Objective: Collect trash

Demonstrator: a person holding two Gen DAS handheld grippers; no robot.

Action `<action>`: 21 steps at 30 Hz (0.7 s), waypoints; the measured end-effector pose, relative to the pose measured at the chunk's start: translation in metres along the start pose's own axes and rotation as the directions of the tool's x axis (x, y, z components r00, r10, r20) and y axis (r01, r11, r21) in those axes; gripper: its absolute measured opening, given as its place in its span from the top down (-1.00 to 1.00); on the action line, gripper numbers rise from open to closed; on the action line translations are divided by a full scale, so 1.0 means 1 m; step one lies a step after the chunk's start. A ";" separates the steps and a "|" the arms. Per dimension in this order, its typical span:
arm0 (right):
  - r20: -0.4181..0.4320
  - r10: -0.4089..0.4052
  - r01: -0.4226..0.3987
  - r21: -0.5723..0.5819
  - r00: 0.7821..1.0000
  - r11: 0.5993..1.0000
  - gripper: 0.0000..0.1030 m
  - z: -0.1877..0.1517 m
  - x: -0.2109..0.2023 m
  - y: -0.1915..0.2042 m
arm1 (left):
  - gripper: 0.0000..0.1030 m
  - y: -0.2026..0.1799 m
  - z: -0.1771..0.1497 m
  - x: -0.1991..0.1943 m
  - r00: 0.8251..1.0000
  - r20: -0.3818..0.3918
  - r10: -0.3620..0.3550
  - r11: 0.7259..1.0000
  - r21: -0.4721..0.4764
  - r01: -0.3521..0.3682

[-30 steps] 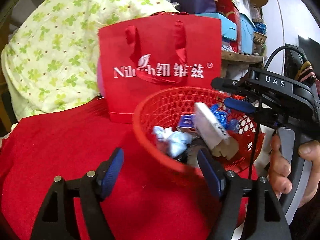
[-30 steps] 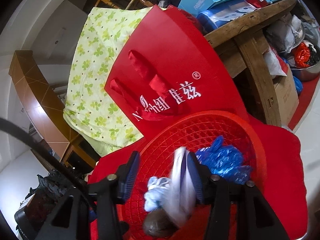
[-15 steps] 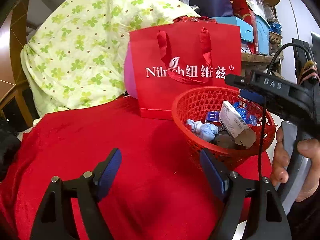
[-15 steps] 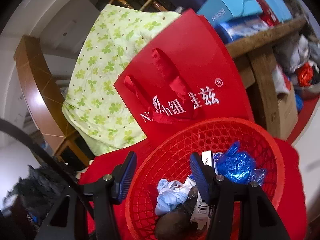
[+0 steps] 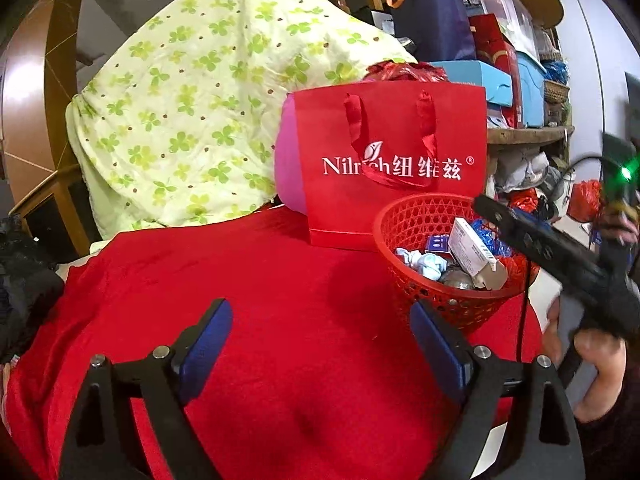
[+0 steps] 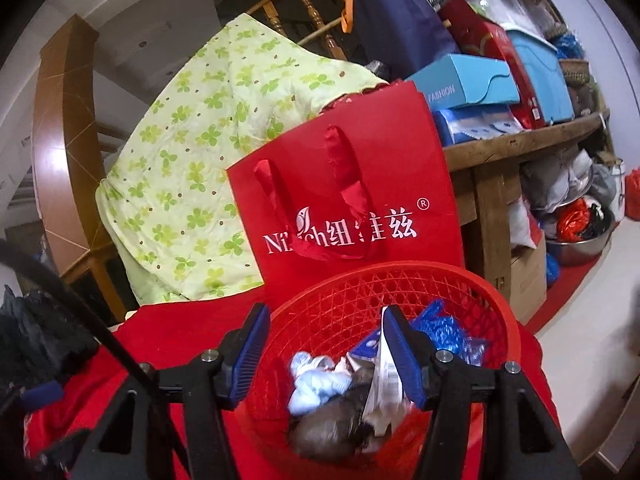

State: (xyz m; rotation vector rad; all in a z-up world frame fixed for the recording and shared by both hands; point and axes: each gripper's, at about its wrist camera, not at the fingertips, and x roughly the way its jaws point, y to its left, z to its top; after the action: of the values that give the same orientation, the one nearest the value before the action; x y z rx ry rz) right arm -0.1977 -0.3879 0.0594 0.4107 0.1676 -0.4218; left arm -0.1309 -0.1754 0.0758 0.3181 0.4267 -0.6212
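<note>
A red mesh basket [image 5: 424, 216] stands on the red cloth near the table's right edge. It holds a white carton [image 5: 472, 248], pale blue crumpled tissue [image 5: 426, 266], blue wrappers and a grey lump. My left gripper [image 5: 320, 344] hovers over bare cloth short of the basket, jaws opening wide with nothing between them. My right gripper [image 6: 326, 354] hangs over the basket [image 6: 360, 276], jaws opening. The white carton [image 6: 384, 380] lies loose in the basket below its right finger, not pinched. A hand holds the right gripper's black body [image 5: 580, 264].
A red paper gift bag [image 5: 400, 160] stands right behind the basket. A green clover quilt [image 5: 200, 112] is draped behind it on the left. A wooden shelf [image 6: 520, 140] stacked with boxes is at the right, bags and a metal bowl [image 6: 580, 240] beneath.
Both grippers have drawn back and up from the basket. The right gripper let go of the white carton, which now rests in the basket, and its jaws widened. The left jaws widened too.
</note>
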 end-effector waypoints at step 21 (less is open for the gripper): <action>-0.084 0.014 -0.019 -0.059 0.996 0.998 -0.32 -0.039 -0.089 0.036 | -0.77 0.037 -0.009 -0.036 0.994 -0.006 0.107 0.993 -0.055 -0.107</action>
State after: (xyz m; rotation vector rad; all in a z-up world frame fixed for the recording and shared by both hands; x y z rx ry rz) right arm -0.2650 -0.3091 0.0588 0.3706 0.2578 -0.3824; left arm -0.1366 -0.1257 0.0913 0.2875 0.4260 -0.5039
